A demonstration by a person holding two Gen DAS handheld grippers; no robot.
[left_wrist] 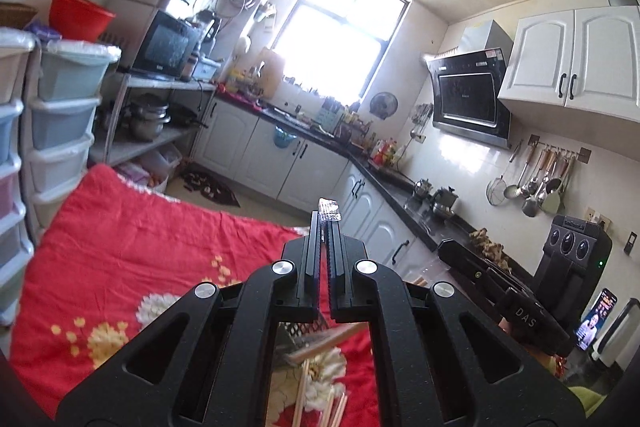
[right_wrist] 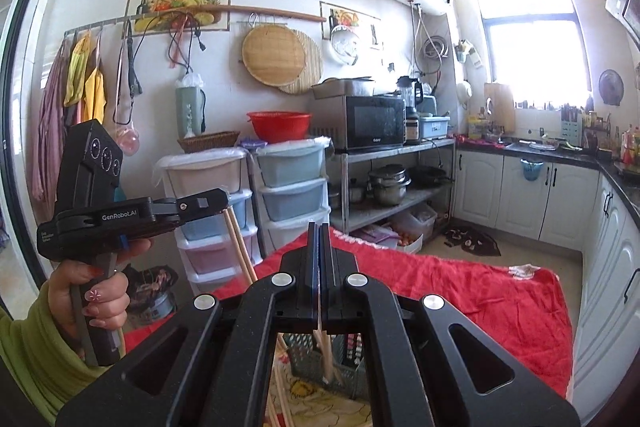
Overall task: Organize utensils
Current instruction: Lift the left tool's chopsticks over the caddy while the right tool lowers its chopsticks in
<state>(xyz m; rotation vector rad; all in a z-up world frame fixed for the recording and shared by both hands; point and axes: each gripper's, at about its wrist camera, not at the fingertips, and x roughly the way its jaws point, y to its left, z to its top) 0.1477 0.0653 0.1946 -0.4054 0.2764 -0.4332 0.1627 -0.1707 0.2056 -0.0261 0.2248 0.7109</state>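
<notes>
- While you hold both tools up over the table, the left tongs [left_wrist: 325, 223] are pressed together at the bottom centre of their own frame, with a scrap of something crinkled and shiny poking out past the tips.
- From the right camera, those tongs show at middle left, clamped on chopsticks [right_wrist: 240, 247] that hang down and slant to the right below them.
- The right tongs [right_wrist: 320, 231] are also closed. A thin pale stick passes up between the jaws, so I judge them to be clamped on the other chopsticks [right_wrist: 326, 351], which dangle into the window under the jaws.
- Directly beneath is a dark mesh basket [right_wrist: 304, 351] on the red flowered cloth [left_wrist: 140, 247], the likely home for the utensils.
- Loose chopsticks [left_wrist: 300, 403] lie on the cloth at the bottom of the left view, beside the basket.
- As for progress, the job looks mid-way at best: two lots are lifted, none of the held ones are set down, and the loose ones are left to gather.
- Your hand [right_wrist: 96, 291] and green sleeve show at lower left.
- Hard to make out:
  - what the shiny scrap is;
  - how many sticks each grip holds;
  - what already sits in the basket, since the tool bodies cover most of it;
  - the near edge of the table, which is cut off.
</notes>
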